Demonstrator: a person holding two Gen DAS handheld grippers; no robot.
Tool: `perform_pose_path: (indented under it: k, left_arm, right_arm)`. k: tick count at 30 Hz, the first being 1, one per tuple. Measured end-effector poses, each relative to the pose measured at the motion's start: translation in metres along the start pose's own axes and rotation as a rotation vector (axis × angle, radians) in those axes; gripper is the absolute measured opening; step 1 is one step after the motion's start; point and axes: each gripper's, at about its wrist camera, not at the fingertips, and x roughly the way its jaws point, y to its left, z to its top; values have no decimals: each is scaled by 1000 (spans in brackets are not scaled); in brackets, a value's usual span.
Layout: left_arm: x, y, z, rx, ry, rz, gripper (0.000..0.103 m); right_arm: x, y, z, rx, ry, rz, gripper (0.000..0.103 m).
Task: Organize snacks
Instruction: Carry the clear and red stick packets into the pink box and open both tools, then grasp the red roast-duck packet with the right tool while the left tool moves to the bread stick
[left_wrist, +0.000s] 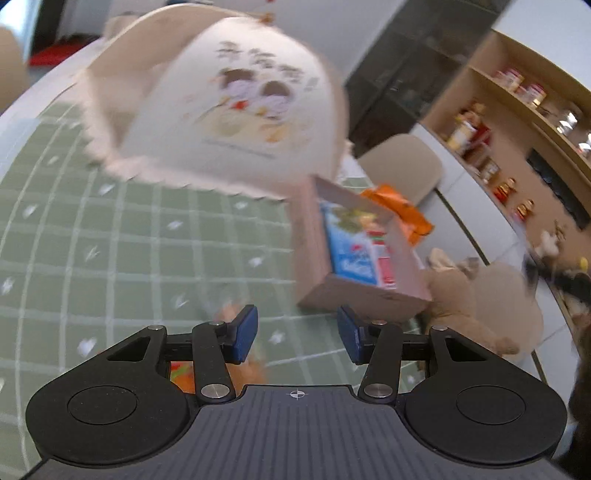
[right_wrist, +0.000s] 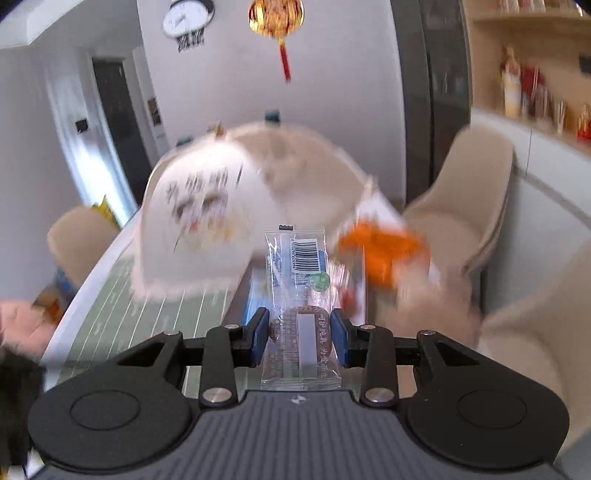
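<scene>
Soft, even daylight fills both views, with no hard shadows. Motion blur smears everything ahead of each gripper, above all the dome cover (left_wrist: 236, 107) and the shelves (left_wrist: 517, 122), while the gripper bodies stay sharp. Fisheye distortion bends the bench (left_wrist: 110, 240) grid and walls at the edges.

We cannot read the lettering on the domed food cover (left_wrist: 236, 99), which is smeared by motion blur in both views (its cartoon print shows only as soft blotches), and the packets inside the cardboard box (left_wrist: 354, 254) are too blurred for us to name. Behind the left gripper (left_wrist: 297, 332) an orange thing (left_wrist: 181, 376) is mostly hidden by the finger linkage, so we cannot tell what it is. In the right wrist view the clear snack packet (right_wrist: 301, 295) covers most of the box, and the orange packet (right_wrist: 384, 254) beside it is only a streak.
</scene>
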Motion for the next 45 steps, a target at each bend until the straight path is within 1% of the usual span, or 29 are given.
perform_pose_path:
  k: [2,3,4,6,8,10,12,15,19,21,24,25,27,29,30,32,35,36,37,38,39,40,42,44,45]
  left_arm:
    - [-7,12,-2,-28,-18,37,53]
    - [-12,17,-3,-33,-26,68,53]
    - [-20,25,-3,-30,-31,93,53]
    - [-30,36,-5,-9,-35,159,53]
    - [-34,52,-14,-8,-9,210,53]
    - [-37,70,-24,-56,31,236,53]
    - [-38,83,-35,-104,79,242,53]
    - [-40,90,-51,-134,138,207,53]
    - [-40,86,-58,-109,165,196,53]
    - [-43,83,-56,-89,156,200,53]
    - [-53,83,-50,-77,104,231,53]
    - [-57,85,-47,-81,82,250,53]
    - [-66,94,-43,-111,37,278,53]
    - [-75,105,-40,-160,-5,295,53]
    - [-79,112,-40,-189,-22,303,53]
    - [-83,119,-38,-222,-34,311,53]
    - [-91,124,-41,-233,-39,309,53]
    - [-92,125,-42,-234,-40,307,52]
    - [-92,124,-44,-238,-43,308,52]
    - [-93,125,-45,-244,-47,308,52]
    - [-94,126,-46,-252,-50,307,52]
    - [-93,126,-47,-257,-51,306,52]
    - [-91,125,-47,-257,-47,299,52]
    - [-88,122,-46,-246,-40,287,52]
    - [-85,120,-45,-240,-35,279,52]
  right_arm:
    - [25,-2,37,-6,-24,-8,55]
    - [39,-6,48,8,-8,-6,70]
    - [56,-11,60,45,24,-11,71]
    - [72,-14,65,82,55,-7,71]
    - [78,-10,57,73,69,-5,71]
    - [82,0,40,48,95,-1,71]
    - [92,12,22,4,147,9,71]
    - [105,42,-12,-82,219,14,71]
    - [120,93,-55,-165,319,111,71]
    - [122,118,-75,-194,355,159,71]
    - [123,151,-101,-242,392,262,71]
    - [121,166,-112,-293,391,297,71]
    - [115,192,-129,-421,365,336,71]
    - [108,220,-146,-584,306,400,71]
    - [109,231,-152,-644,284,433,72]
    - [115,249,-160,-731,275,482,72]
    - [136,273,-170,-825,306,522,73]
    - [140,277,-173,-842,308,523,76]
    - [146,280,-173,-850,305,529,81]
    - [151,282,-172,-849,306,527,82]
    - [159,284,-172,-838,321,514,85]
    - [165,285,-172,-817,338,508,87]
    - [171,279,-170,-722,383,491,87]
    - [165,272,-173,-642,431,503,83]
    - [162,268,-175,-615,448,515,79]
